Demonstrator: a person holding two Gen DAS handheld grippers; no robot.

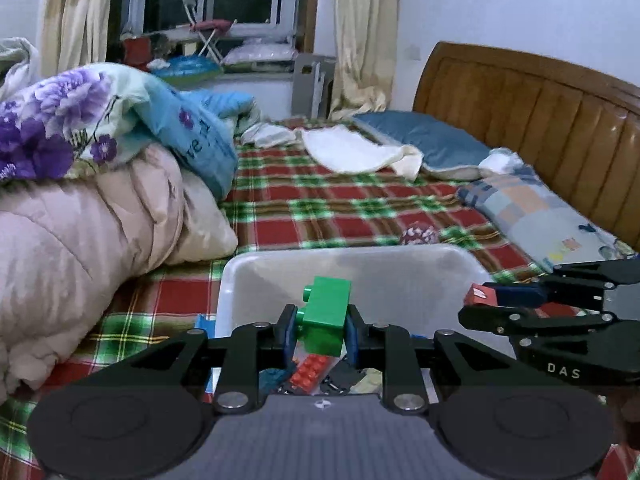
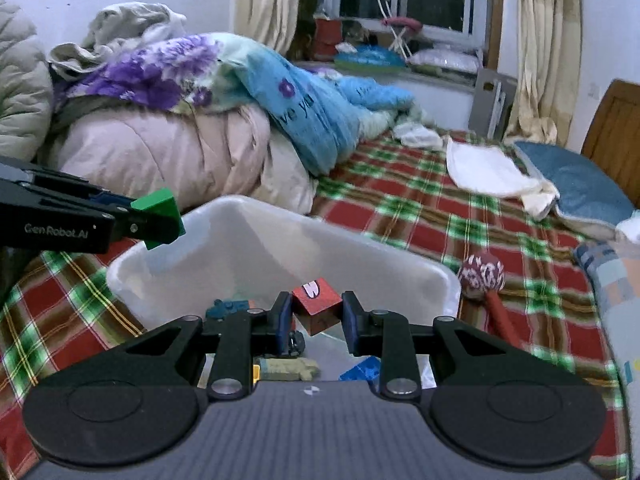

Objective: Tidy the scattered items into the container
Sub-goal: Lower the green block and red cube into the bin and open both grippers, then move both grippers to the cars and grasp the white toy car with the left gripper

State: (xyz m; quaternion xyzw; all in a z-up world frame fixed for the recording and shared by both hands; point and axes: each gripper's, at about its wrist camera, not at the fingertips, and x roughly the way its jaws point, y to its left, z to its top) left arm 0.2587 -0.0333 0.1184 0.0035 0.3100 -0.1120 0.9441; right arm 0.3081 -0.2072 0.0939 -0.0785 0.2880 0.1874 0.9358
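Note:
A white plastic bin (image 1: 360,268) (image 2: 256,240) sits on the plaid bed with several toys inside. My left gripper (image 1: 320,330) is shut on a green toy brick (image 1: 325,312) and holds it over the bin; it also shows in the right wrist view (image 2: 160,218). My right gripper (image 2: 316,316) is shut on a red wooden cube (image 2: 318,306) above the bin's inside; the cube shows in the left wrist view (image 1: 480,295) at the bin's right rim. A red brick (image 1: 310,372), a blue brick (image 2: 362,368) and a dark blue piece (image 2: 228,307) lie in the bin.
A red patterned maraca (image 2: 482,276) (image 1: 420,235) lies on the plaid sheet (image 1: 340,200) just right of the bin. Piled quilts (image 1: 80,216) (image 2: 180,152) rise to the left. Pillows (image 1: 432,144) and a wooden headboard (image 1: 540,120) stand at the far right.

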